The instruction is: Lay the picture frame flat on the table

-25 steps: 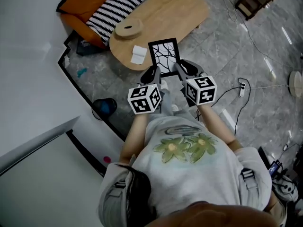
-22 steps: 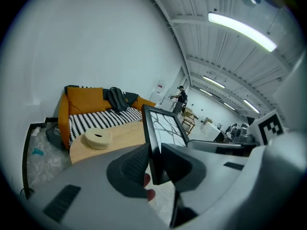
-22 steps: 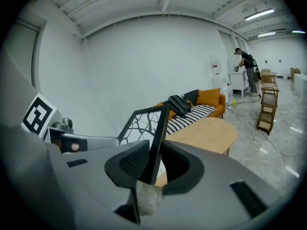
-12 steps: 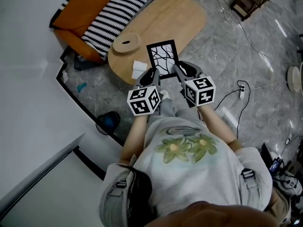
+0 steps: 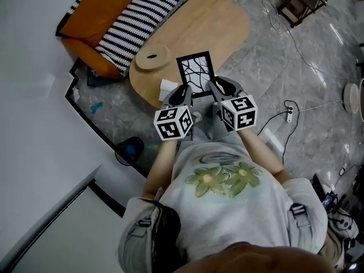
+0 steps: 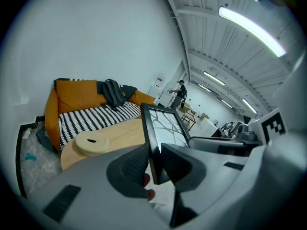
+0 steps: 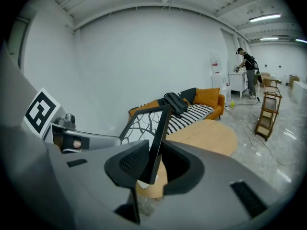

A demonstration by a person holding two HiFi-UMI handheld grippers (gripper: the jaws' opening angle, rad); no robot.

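The frame (image 5: 195, 73) is a slim black rectangle around a white picture of bare black branches. It is taller than it is wide and its face is turned toward the person. It is over the near end of the table (image 5: 211, 26), at 12 o'clock from the person's chest, with its top edge tipped away, so it is not lying flat.

The 2 grippers hold it between them. The left gripper (image 5: 183, 90) is clamped on the frame's left edge near the bottom corner, at 7 o'clock of the picture. Its own view shows a ribbed pad pressed on each side of the black border. The right gripper (image 5: 215, 87) is clamped on the right edge, at 5 o'clock of the picture, and its view shows the border edge-on between both pads.

A round wooden disc (image 5: 152, 57) lies on the table at 10 o'clock of the frame, near it but apart. An orange sofa (image 5: 85, 21) with a striped cover stands beyond that, also at 10 o'clock.

In the head view the grippers cover the frame's bottom edge, so it cannot be told whether it touches the table. No view shows the frame's back. A white sheet (image 5: 166, 86) at 8 o'clock of the frame is partly hidden by the left gripper and is too small to identify.
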